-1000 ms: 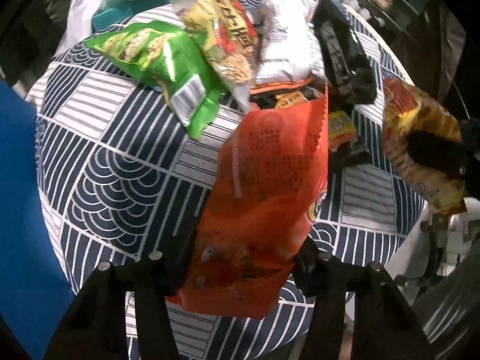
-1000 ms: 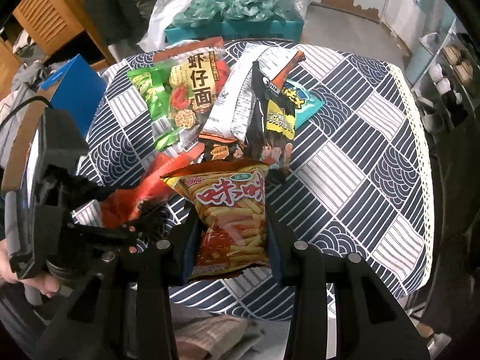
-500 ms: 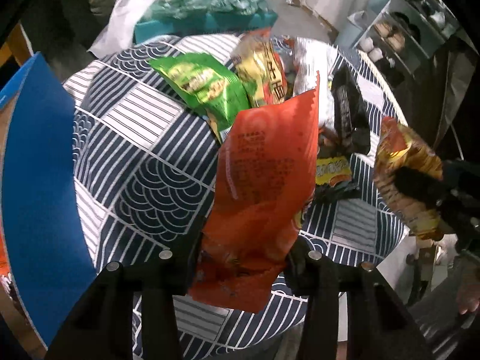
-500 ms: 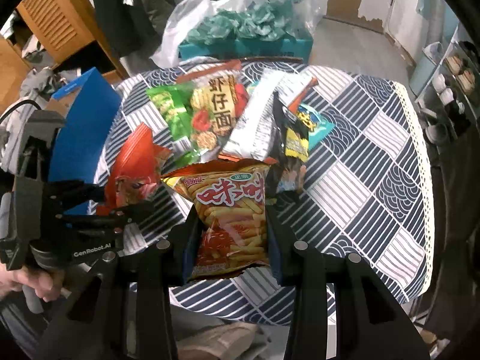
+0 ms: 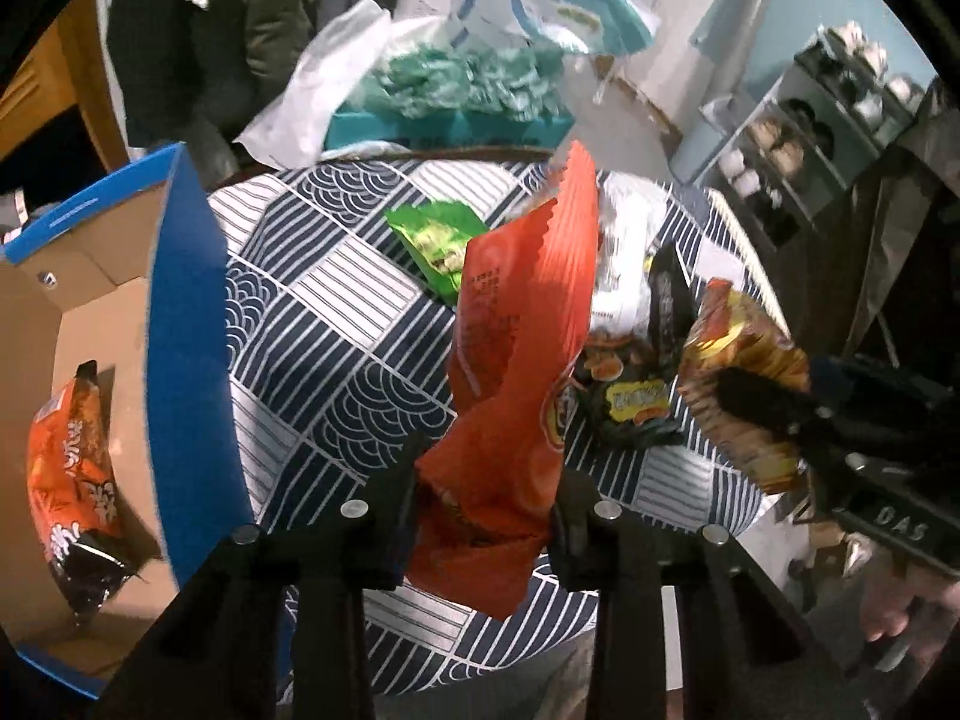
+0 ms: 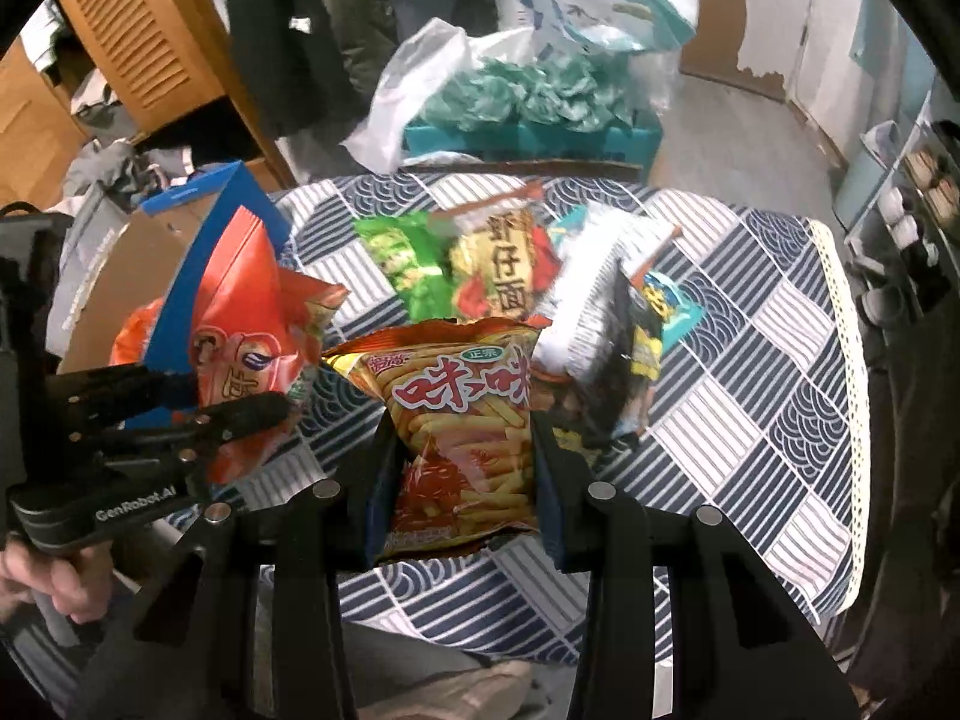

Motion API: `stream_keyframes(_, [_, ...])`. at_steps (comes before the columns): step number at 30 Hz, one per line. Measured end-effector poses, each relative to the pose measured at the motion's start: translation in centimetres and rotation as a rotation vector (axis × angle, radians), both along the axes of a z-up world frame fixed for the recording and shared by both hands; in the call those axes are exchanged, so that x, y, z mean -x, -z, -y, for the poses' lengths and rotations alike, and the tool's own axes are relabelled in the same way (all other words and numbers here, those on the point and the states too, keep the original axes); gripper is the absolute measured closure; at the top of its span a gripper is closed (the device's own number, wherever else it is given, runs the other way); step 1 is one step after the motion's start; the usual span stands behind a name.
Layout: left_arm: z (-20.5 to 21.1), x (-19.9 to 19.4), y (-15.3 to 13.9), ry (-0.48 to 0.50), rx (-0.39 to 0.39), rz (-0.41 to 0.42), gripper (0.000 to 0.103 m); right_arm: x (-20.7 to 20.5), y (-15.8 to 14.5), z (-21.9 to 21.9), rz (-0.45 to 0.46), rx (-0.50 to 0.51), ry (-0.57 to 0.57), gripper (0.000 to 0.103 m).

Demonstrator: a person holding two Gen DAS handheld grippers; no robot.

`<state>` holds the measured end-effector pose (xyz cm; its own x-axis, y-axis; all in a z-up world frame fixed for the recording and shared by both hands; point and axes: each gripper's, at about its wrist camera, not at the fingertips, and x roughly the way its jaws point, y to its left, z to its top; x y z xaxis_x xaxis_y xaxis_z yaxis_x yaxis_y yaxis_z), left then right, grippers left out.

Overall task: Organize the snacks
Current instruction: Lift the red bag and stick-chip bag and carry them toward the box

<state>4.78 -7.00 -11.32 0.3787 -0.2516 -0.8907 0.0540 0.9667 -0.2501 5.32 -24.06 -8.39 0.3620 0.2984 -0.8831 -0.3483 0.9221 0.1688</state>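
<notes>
My left gripper [image 5: 483, 510] is shut on an orange-red snack bag [image 5: 516, 360] and holds it up above the table's left edge; the bag also shows in the right wrist view [image 6: 252, 336]. My right gripper [image 6: 459, 468] is shut on a yellow-red bag of stick snacks [image 6: 462, 420], seen from the left wrist too [image 5: 741, 384]. A blue cardboard box [image 5: 186, 360] stands open at the left with one orange bag [image 5: 72, 480] inside. Several more snack bags lie on the patterned table [image 6: 750, 420], among them a green bag [image 6: 402, 258].
A teal box with green packets [image 6: 534, 114] and a white plastic bag [image 6: 414, 96] stand behind the table. A wooden cabinet [image 6: 138, 42] is at the back left. A shelf with cups [image 5: 798, 138] stands at the right.
Both grippers have risen and pulled back with their bags. The left one has swung left, so the blue box's open inside has come into view.
</notes>
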Motion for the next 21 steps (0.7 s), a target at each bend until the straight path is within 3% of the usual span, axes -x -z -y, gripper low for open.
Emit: stream_keyframes(21, [-7.8, 2.8, -6.4, -0.154, 0.065, 0.157, 0.071, 0.0, -4.5, -7.7, 0.089, -0.051, -0.107, 0.065])
